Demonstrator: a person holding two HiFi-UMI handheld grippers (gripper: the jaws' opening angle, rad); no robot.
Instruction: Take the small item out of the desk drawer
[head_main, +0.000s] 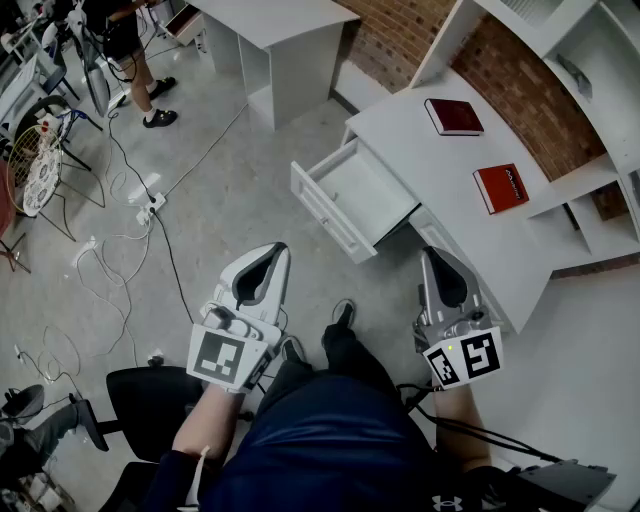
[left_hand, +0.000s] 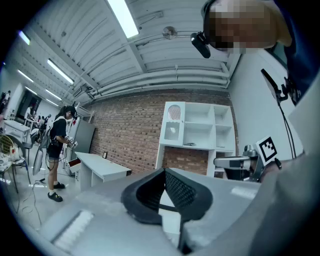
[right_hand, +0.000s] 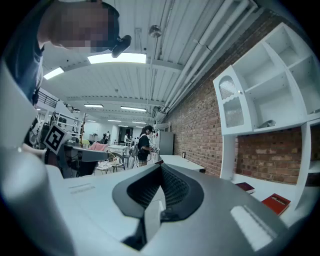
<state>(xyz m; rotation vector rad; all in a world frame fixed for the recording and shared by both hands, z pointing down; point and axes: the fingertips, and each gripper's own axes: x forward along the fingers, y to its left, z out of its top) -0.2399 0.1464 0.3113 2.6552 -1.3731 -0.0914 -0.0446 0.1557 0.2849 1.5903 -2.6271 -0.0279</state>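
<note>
Small item: not visible in any view. The open drawer (head_main: 366, 186) shows only a pale bare floor from the head view, so the item is either hidden by the near wall or too small to tell. The drawer is pulled out of the white surface (head_main: 415, 135) toward the person, with its front panel nearest and its long axis slanting across the view.

The drawer lies ahead of both grippers and between them. The right hand-held gripper (head_main: 432, 257) looks a bit nearer to it than the left hand-held gripper (head_main: 272, 252). Both point level toward the drawer, well short of it and touching nothing. The left jaws are closed tip to tip and empty, and the right jaws look the same. They'd need to open before reaching in.

Two red books (head_main: 453, 116) lie on the surface, well behind the drawer.
</note>
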